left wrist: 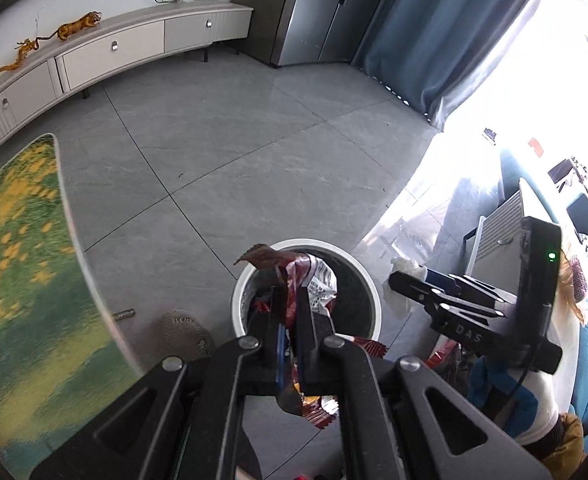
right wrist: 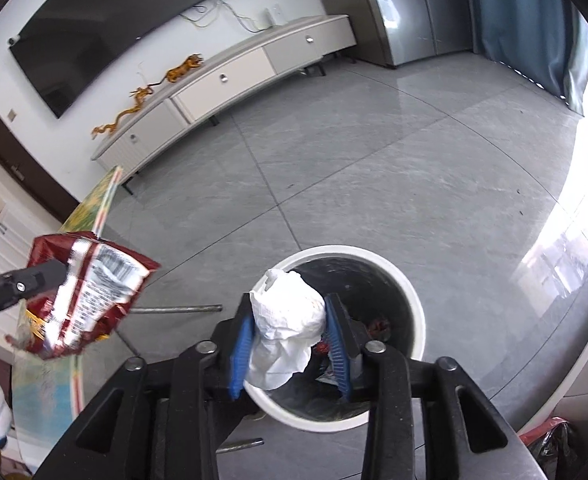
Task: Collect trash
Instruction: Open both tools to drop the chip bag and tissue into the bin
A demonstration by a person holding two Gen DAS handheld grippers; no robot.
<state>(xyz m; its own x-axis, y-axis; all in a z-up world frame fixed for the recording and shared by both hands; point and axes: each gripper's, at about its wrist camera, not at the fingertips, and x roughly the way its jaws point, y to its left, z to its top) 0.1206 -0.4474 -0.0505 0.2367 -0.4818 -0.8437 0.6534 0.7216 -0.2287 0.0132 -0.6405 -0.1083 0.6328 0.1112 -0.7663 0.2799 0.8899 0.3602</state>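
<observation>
Trash first: crinkly red foil snack bag [left wrist: 294, 280] is pinched flat between the left gripper [left wrist: 290, 300] jaws, nearly closed; crumpled white tissue wad [right wrist: 288, 312] sits squeezed in the right gripper [right wrist: 290, 344], blue ribbed pads [right wrist: 241, 350] partly apart around it; both hang over the round white-rimmed bin [right wrist: 414, 312], dark inside with red scraps; beyond that, smooth grey floor tiles [right wrist: 354, 180].
</observation>
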